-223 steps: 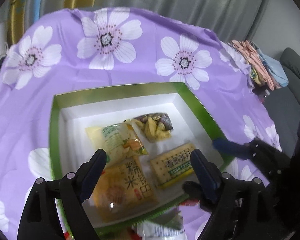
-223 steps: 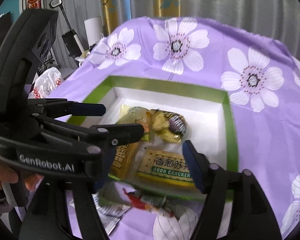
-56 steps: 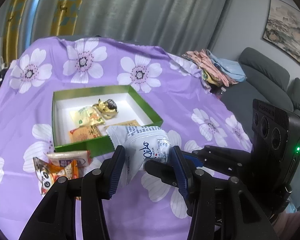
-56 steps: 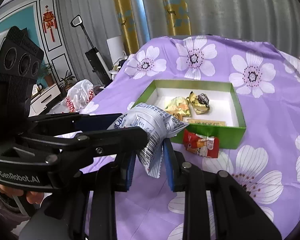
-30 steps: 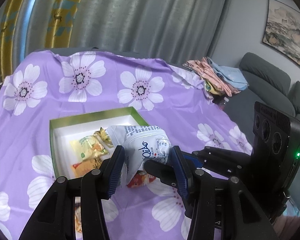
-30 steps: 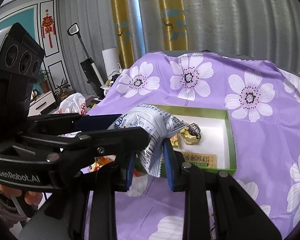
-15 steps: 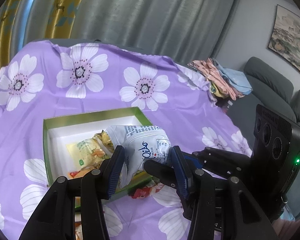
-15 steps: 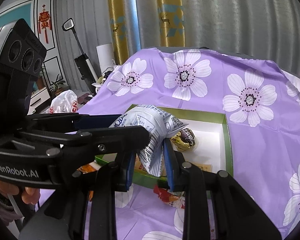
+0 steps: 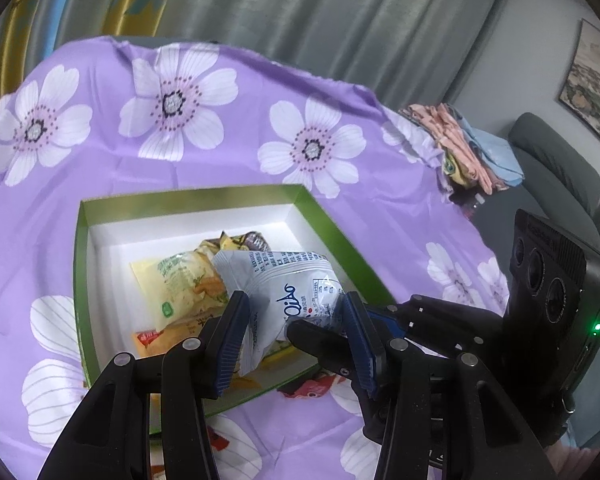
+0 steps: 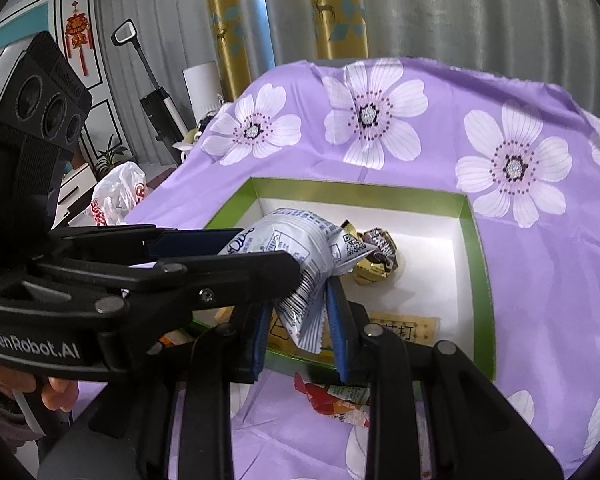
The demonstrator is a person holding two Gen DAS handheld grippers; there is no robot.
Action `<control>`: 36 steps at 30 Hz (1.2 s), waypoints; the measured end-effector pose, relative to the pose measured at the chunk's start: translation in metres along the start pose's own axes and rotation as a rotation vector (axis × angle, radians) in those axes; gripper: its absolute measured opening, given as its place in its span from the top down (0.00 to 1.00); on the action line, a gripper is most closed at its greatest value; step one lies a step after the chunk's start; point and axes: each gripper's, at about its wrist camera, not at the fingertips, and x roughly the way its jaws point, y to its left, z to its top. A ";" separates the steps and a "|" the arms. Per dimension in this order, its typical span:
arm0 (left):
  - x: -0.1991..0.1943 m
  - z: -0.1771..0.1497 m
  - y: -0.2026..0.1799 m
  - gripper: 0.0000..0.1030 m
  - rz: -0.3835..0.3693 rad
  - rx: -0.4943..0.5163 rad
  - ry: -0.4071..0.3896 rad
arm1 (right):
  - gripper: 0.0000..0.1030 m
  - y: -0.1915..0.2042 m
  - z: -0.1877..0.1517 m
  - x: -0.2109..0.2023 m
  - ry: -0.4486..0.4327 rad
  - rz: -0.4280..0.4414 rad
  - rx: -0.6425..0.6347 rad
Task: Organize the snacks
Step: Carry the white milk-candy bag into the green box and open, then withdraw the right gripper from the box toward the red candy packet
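Observation:
A white snack bag (image 9: 296, 280) with blue print hangs over the near half of the green box (image 9: 188, 196). My left gripper (image 9: 294, 312) is shut on the bag's middle. My right gripper (image 10: 298, 316) is shut on the bag's (image 10: 296, 248) crimped end, and the left gripper's fingers (image 10: 192, 240) clamp it from the left. Inside the green box (image 10: 360, 186) lie a yellow-green packet (image 9: 176, 280), a gold and dark candy (image 10: 376, 256), a cracker packet (image 10: 404, 328) and an orange packet (image 9: 168, 336), partly hidden by the bag.
A red packet (image 10: 336, 398) lies on the purple flowered cloth (image 10: 540, 240) just before the box's front wall. Folded clothes (image 9: 460, 148) sit on a grey sofa to the right. A white plastic bag (image 10: 116, 196) and an upright vacuum stand off the table's left side.
Both grippers have carried the white bag forward and down. The box has grown larger in both views, and the bag now hangs over its near half instead of short of it.

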 end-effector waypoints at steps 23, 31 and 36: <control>0.027 -0.005 0.019 0.19 0.069 -0.065 0.078 | 0.51 -0.004 -0.005 0.030 0.094 0.028 0.073; 0.003 -0.003 0.024 0.17 0.101 -0.089 0.036 | 0.30 0.000 -0.005 0.009 0.051 -0.007 0.073; -0.011 -0.006 0.015 0.01 0.115 -0.069 0.018 | 0.26 0.002 -0.007 -0.006 0.035 -0.031 0.072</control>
